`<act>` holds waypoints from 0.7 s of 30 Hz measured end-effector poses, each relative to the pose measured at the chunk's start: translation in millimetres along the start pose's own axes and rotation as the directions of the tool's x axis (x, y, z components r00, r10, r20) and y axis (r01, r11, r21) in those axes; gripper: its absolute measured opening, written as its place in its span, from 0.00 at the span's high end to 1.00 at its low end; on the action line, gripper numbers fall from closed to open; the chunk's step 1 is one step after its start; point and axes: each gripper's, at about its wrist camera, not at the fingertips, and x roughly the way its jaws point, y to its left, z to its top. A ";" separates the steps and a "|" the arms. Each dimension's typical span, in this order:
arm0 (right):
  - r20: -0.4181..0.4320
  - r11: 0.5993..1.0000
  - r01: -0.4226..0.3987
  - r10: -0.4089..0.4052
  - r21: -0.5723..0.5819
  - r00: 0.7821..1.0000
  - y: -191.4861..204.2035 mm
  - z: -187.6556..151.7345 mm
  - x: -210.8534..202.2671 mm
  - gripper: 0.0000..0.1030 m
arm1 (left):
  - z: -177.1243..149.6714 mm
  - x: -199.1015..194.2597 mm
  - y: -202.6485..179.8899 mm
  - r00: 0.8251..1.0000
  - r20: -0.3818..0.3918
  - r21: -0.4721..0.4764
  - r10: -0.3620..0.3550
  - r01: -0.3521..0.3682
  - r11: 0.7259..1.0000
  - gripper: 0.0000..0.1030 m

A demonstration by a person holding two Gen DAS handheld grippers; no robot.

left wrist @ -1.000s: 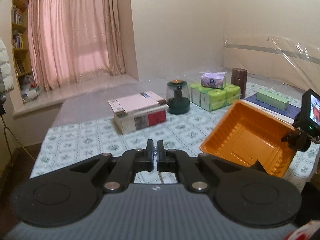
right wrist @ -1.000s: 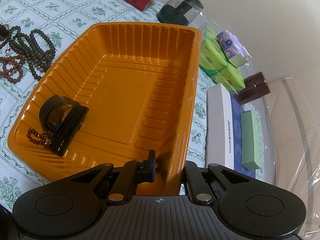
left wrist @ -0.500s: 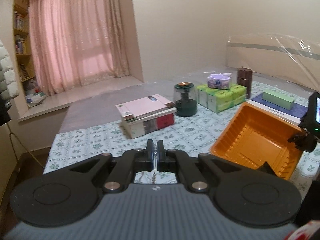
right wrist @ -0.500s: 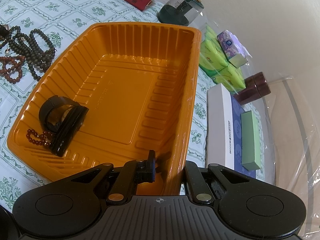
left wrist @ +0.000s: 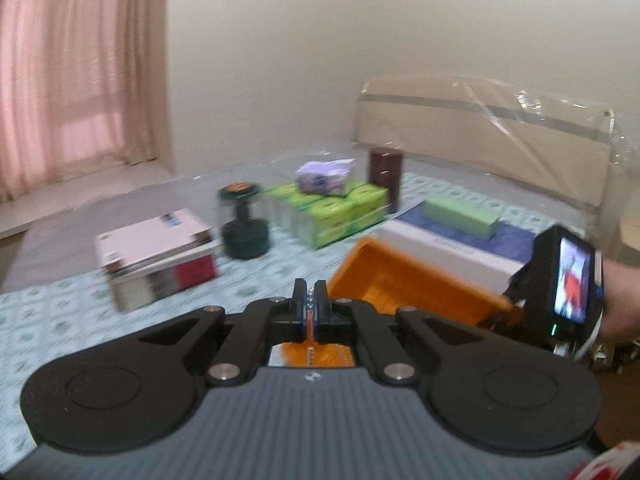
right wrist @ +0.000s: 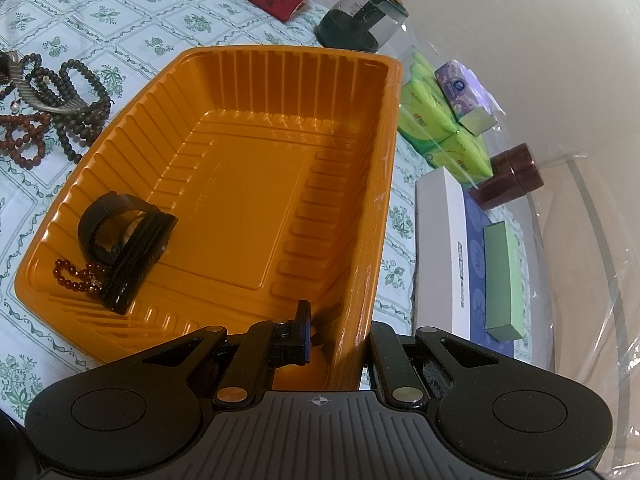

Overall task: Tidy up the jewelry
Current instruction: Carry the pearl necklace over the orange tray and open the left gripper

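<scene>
The left hand-held gripper [left wrist: 308, 301] has its jaws pressed together on a thin silvery chain [left wrist: 309, 350], whose beaded links hang down below the fingertips in the left wrist view, just over the near end of the orange tray [right wrist: 248, 184]. The step in hand looks like the carry: a piece of jewelry picked up and brought toward the tray for dropping in. The right hand-held gripper [right wrist: 336, 320] pinches the tray's near wall, one finger inside and one outside the rim, and appears to hold the tray tilted up off the patterned surface [right wrist: 120, 12]. The next move, as I judge it, calls for bringing the chain well over the tray's floor before the left jaws spread, because a fine chain can snag on a pad or slide over the rim if let go at the edge; the right grip should stay firm so the tray does not tip. Inside the tray, at its left end, lie a black bangle-like band [right wrist: 116, 220] against a dark glossy clip or comb [right wrist: 138, 258], with a small string of red beads [right wrist: 76, 276] touching them; the rest of the floor is bare. Outside the tray, to its left on the surface, a tangle of dark bead strands [right wrist: 68, 96] and a reddish bead bracelet [right wrist: 24, 136] wait unsorted.
</scene>
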 end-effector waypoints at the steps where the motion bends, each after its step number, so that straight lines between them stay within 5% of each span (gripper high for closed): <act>1: 0.000 1.000 0.000 0.000 0.001 1.000 0.0 0.0 0.3 0.91 | 4.3 8.7 -5.6 1.000 0.000 0.005 -0.013 0.013 1.000 0.98; 9: 0.006 1.000 -0.008 0.007 0.004 1.000 0.0 1.0 -0.3 0.91 | 14.0 84.5 -41.6 0.994 -0.071 0.007 -0.086 0.086 0.996 0.98; 21: 0.020 1.000 -0.020 0.019 0.008 1.000 -1.0 0.0 -1.5 0.91 | -4.1 132.2 -51.2 0.977 -0.169 -0.026 -0.128 0.125 0.992 0.98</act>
